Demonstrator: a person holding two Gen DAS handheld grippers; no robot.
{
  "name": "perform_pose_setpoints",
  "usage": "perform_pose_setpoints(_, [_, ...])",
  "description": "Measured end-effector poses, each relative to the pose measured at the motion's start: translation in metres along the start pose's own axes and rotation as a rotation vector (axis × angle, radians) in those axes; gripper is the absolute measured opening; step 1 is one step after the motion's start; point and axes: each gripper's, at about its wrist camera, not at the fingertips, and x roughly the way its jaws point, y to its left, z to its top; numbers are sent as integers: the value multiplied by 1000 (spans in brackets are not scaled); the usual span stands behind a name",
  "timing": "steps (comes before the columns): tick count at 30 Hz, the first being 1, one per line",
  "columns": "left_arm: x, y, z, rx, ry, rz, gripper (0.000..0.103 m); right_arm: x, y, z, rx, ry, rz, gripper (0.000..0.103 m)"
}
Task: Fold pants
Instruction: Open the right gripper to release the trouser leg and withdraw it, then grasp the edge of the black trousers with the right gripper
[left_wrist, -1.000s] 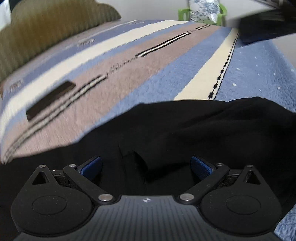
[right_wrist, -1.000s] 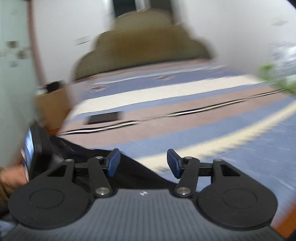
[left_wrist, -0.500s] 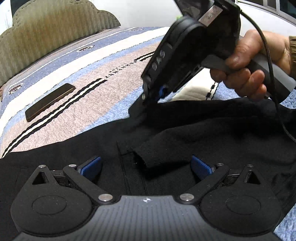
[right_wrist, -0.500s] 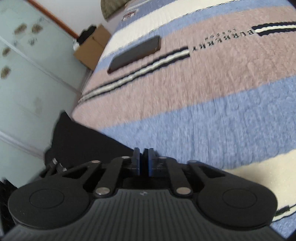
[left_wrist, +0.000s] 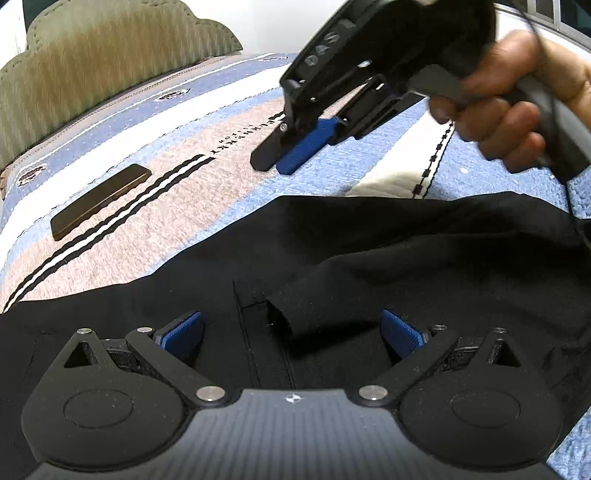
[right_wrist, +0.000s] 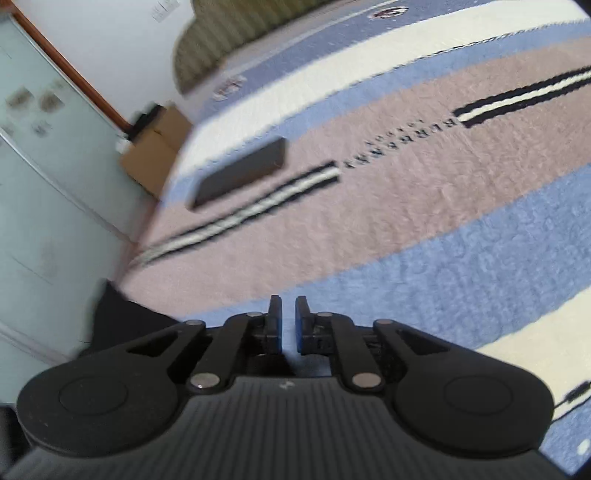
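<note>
Left wrist view, left to right: one green-beige padded headboard (left_wrist: 110, 62) is seen at the far end, cut off at the frame's left edge. One striped blanket (left_wrist: 177, 206) in blue, cream and tan is spread over the bed. One dark flat rectangular object (left_wrist: 100, 201) lies on it; what it is cannot be made out. Woven lettering (left_wrist: 247, 142) is seen upside down and partly covered by the other tool; it is not legible here. The left gripper (left_wrist: 291, 328) is held with both blue pads wide apart over the black pants (left_wrist: 424, 258); nothing is gripped. One folded-over edge of fabric lies between the pads, not touching either. The pants are spread on the near end of the bed, cut off at the bottom and the right; seams are hard to see in the black cloth. Upper right, the right gripper (left_wrist: 295, 158) is held clear above the blanket by one hand (left_wrist: 506, 110); "DAS" is printed on its body, the rest cut off.

Right wrist view: blurred by motion. One cardboard box (right_wrist: 155, 147) is seen on the floor beside the bed. The same lettering is repeated here, unreadable. The right gripper's pads are nearly closed, a narrow gap left between them, empty. Only a corner of the pants shows at the lower left.
</note>
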Motion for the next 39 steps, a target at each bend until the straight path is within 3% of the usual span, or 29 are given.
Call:
perform_pose_setpoints(1, [0,0,0,-1,-1,3,103,-3,2,-1,-15,14,19,22])
perform_pose_setpoints(4, [0,-2,0,6,3,11,103,3,10,-10,-48,92,131,20])
perform_pose_setpoints(5, [1,-2,1,9,5,14,103,8,11,-13,-55,111,121,27])
perform_pose_setpoints(6, [2,-2,0,17,6,18,103,16,9,-15,-46,123,51,30])
perform_pose_setpoints(7, [1,-3,1,26,13,21,103,25,1,-15,-1,124,-51,27])
perform_pose_setpoints(8, [-2,-3,2,37,21,28,103,30,-9,-15,54,117,-89,24])
perform_pose_setpoints(9, [-6,-3,3,54,20,39,103,26,-15,-14,122,80,-71,25])
perform_pose_setpoints(11, [-15,-4,6,101,-2,78,103,2,-8,-11,117,-14,-109,36])
perform_pose_setpoints(14, [-30,-5,17,134,-63,105,103,-64,15,-17,32,-154,-179,86])
perform_pose_setpoints(16, [-35,-7,30,139,-78,51,103,-117,22,-34,11,-237,-268,93])
perform_pose_setpoints(21, [-38,-18,73,85,-48,-178,103,-201,12,-108,172,-260,-472,94])
perform_pose_setpoints(24, [-32,-32,99,68,-2,-294,103,-226,13,-154,242,-284,-470,94])
perform_pose_setpoints(26, [-30,-44,110,68,-2,-284,103,-230,18,-176,273,-306,-447,94])
perform_pose_setpoints(29, [-28,-52,119,74,-30,-168,103,-221,16,-188,314,-294,-464,94])
perform_pose_setpoints(31, [-28,-52,114,59,-51,-116,103,-213,3,-180,335,-252,-446,97])
perform_pose_setpoints(34, [-24,-49,105,42,-13,-130,103,-206,-18,-160,352,-193,-383,96])
perform_pose_setpoints(39, [-16,-50,93,82,-4,-90,103,-175,-47,-133,371,-66,-430,94])
